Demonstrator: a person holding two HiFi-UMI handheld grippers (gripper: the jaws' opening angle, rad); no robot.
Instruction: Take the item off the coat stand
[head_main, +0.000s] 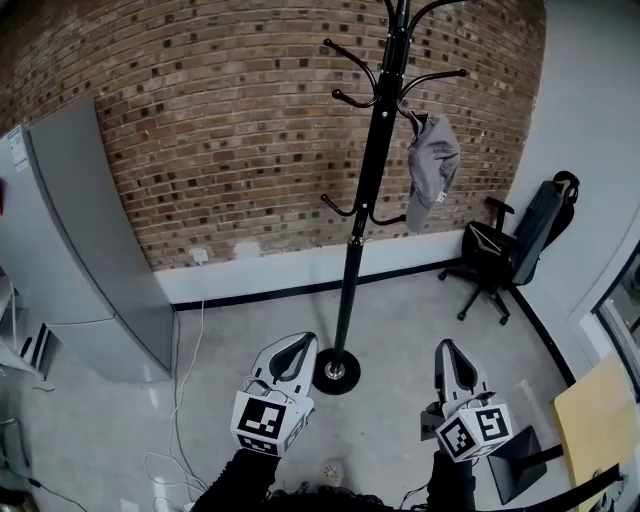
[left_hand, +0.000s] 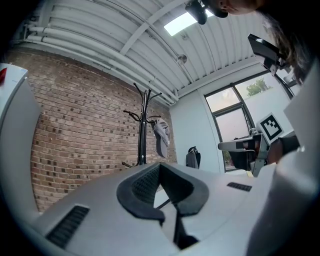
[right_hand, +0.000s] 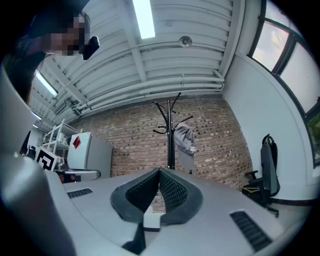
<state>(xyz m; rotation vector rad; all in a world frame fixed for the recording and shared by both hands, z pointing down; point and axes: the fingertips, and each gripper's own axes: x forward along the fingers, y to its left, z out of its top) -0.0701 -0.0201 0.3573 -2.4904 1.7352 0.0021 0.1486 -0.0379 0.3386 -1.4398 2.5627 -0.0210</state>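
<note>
A black coat stand (head_main: 372, 170) rises in front of the brick wall, its round base (head_main: 335, 372) on the floor. A grey cap (head_main: 430, 165) hangs from a hook on its right side, high up. My left gripper (head_main: 299, 342) is low, just left of the base, and my right gripper (head_main: 446, 349) is to the base's right. Both are shut with nothing in them and are far below the cap. In the left gripper view the cap (left_hand: 161, 136) shows beyond the closed tips (left_hand: 159, 166). In the right gripper view the cap (right_hand: 185, 142) hangs above the closed tips (right_hand: 159, 171).
A tall grey cabinet (head_main: 80, 250) stands at the left wall. A black office chair (head_main: 492, 265) with a dark bag (head_main: 548, 212) is at the right corner. Cables (head_main: 183, 400) trail on the floor at left. A wooden board (head_main: 600, 410) lies at the right edge.
</note>
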